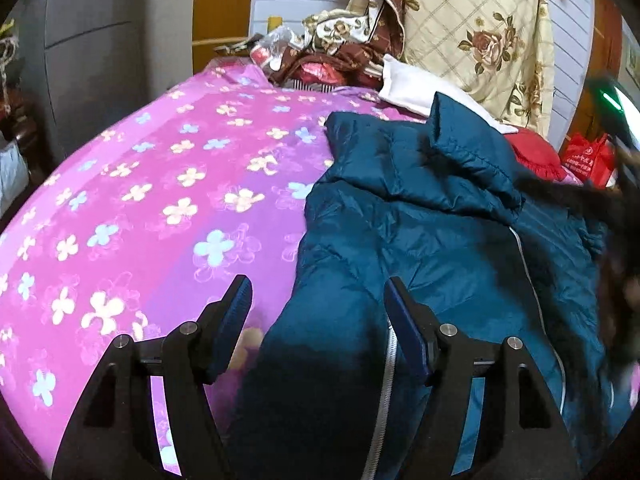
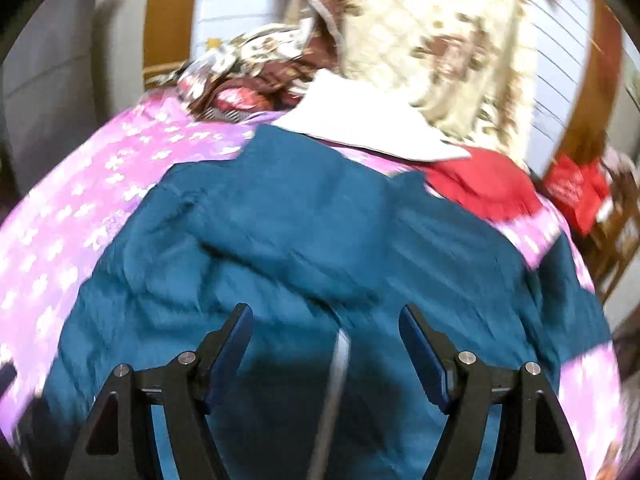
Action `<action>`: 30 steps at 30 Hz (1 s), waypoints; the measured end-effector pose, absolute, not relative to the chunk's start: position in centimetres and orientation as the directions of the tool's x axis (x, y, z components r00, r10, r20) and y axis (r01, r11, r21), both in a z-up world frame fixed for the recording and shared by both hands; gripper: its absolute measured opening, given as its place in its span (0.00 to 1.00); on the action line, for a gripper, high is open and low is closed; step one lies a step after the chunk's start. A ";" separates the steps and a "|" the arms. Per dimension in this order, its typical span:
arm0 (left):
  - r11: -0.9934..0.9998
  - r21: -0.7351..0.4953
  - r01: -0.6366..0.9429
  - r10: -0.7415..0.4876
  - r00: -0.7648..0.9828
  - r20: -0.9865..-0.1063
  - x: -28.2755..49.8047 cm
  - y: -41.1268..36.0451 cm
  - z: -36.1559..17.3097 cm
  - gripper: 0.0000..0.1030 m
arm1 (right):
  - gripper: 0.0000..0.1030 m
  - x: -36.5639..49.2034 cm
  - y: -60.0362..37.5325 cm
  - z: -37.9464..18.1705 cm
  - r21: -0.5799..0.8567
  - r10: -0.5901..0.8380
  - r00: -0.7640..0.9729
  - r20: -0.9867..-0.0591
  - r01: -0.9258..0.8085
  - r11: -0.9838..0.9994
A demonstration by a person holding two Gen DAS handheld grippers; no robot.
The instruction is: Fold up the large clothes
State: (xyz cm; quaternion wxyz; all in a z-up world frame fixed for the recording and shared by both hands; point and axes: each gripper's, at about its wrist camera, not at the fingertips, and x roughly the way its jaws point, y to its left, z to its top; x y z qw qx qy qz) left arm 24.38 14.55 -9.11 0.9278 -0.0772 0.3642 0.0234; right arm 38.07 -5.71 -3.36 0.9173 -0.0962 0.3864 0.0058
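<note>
Jaws of both the left gripper [image 1: 318, 300] and right gripper [image 2: 326, 330] gape empty above the jacket [image 1: 420, 220] on the bed [image 1: 140, 184].

A pink bedsheet [image 1: 152, 184] with small pale flowers covers the bed, and at its far end a cream quilt [image 1: 480, 36] with brown roses stands against the wall. Beside the quilt lies a heap of brown patterned cloth [image 1: 344, 52], a white cloth [image 1: 412, 84] is spread flat just in front, and a red cloth [image 1: 534, 156] lies near it. A red bag [image 1: 588, 156] stands at the right edge, beyond the bed.
</note>
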 end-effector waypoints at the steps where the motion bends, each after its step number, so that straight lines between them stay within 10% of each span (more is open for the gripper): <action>1: 0.984 -0.144 -0.109 -0.020 0.726 -0.687 24.5 15.0 -9.3 0.66 | 0.71 39.3 -4.5 -3.3 -0.181 -0.060 0.698 -0.714 -0.100 0.978; 9: 0.961 -0.220 -0.166 -0.061 0.653 -0.755 26.0 16.8 -11.5 0.66 | 0.64 46.3 1.9 -6.2 -0.412 -0.238 0.655 -0.717 -0.124 0.903; 19: 0.952 -0.222 -0.210 -0.037 0.641 -0.766 25.8 17.1 -11.9 0.66 | 0.58 45.9 -18.0 -4.3 -0.472 -0.626 0.429 -0.651 0.418 0.776; 23: 0.949 -0.230 -0.215 -0.023 0.682 -0.731 24.7 17.2 -10.6 0.66 | 0.58 41.9 -18.0 -0.4 -0.325 -0.562 0.566 -0.602 0.470 0.821; 30: 0.944 -0.248 -0.218 -0.018 0.714 -0.700 24.0 17.5 -9.6 0.66 | 0.58 43.3 -4.2 -2.4 -0.092 -0.086 0.612 -0.786 0.022 0.996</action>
